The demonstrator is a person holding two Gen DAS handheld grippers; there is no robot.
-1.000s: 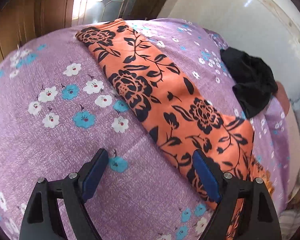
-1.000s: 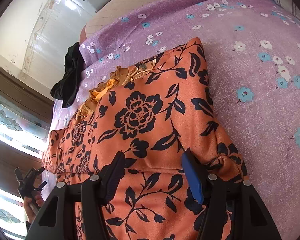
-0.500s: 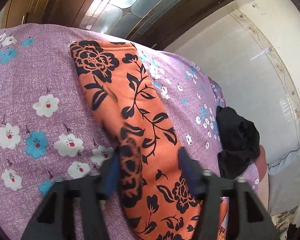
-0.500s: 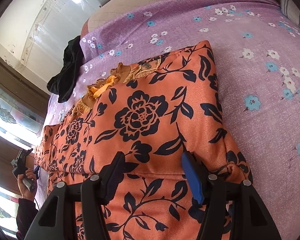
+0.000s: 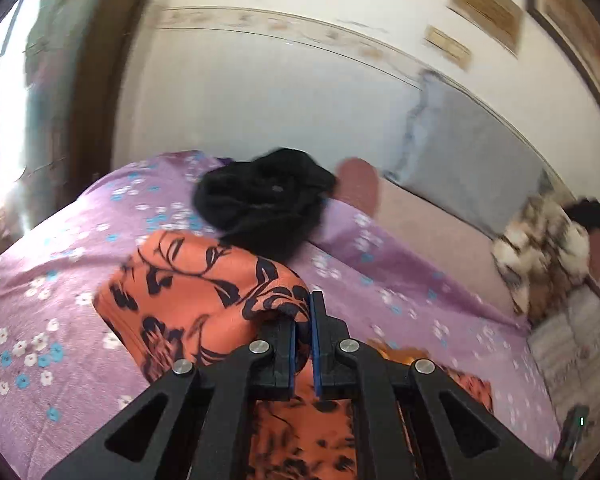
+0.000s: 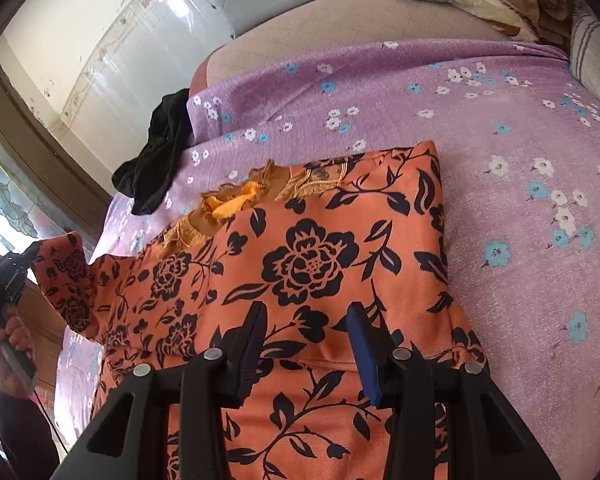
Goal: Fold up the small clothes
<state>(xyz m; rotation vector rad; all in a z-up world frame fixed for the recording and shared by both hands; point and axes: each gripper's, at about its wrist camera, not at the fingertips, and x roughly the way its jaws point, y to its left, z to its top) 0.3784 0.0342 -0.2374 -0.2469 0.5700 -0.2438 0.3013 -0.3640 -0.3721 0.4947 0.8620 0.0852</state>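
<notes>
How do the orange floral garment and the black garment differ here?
The orange floral garment is patterned, large and spread flat; the black garment is plain, smaller and crumpled. The orange one is pinched by the left tongs; the black one lies untouched. Both rest on the purple bedsheet.

Black hand-held gripper [image 6: 306, 344] frames, silver screws, blue pads [image 6: 362, 354], dark sleeve [image 6: 24, 432].
</notes>
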